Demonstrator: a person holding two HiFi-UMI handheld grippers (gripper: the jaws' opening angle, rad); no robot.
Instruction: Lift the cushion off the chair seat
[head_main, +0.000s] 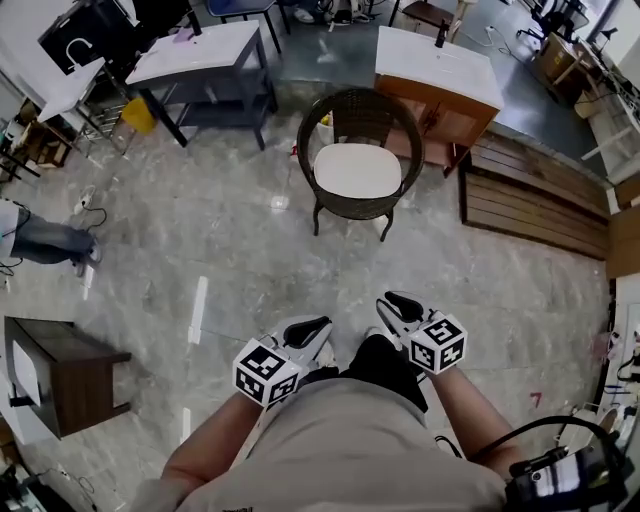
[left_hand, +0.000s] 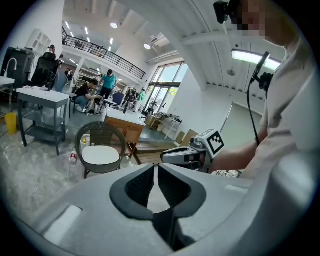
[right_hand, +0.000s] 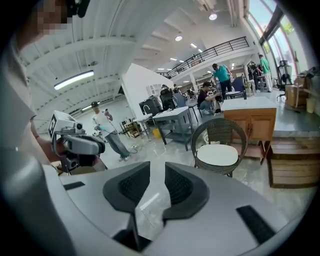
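A dark wicker chair (head_main: 322, 120) stands on the stone floor ahead, with a white oval cushion (head_main: 357, 170) lying flat on its seat. Both grippers are held close to the person's body, well short of the chair. My left gripper (head_main: 315, 326) has its jaws together and nothing in them. My right gripper (head_main: 396, 301) is open with an empty gap. In the left gripper view the cushion (left_hand: 101, 154) lies at the left beyond the left gripper (left_hand: 156, 168). In the right gripper view the cushion (right_hand: 216, 154) lies to the right of the right gripper (right_hand: 157, 168).
A grey table (head_main: 200, 55) stands behind the chair at the left and a wooden cabinet with a white top (head_main: 437, 70) at the right. Wooden planks (head_main: 535, 195) lie on the floor at the right. A dark side table (head_main: 60, 375) stands near left. A person's legs (head_main: 45, 240) show far left.
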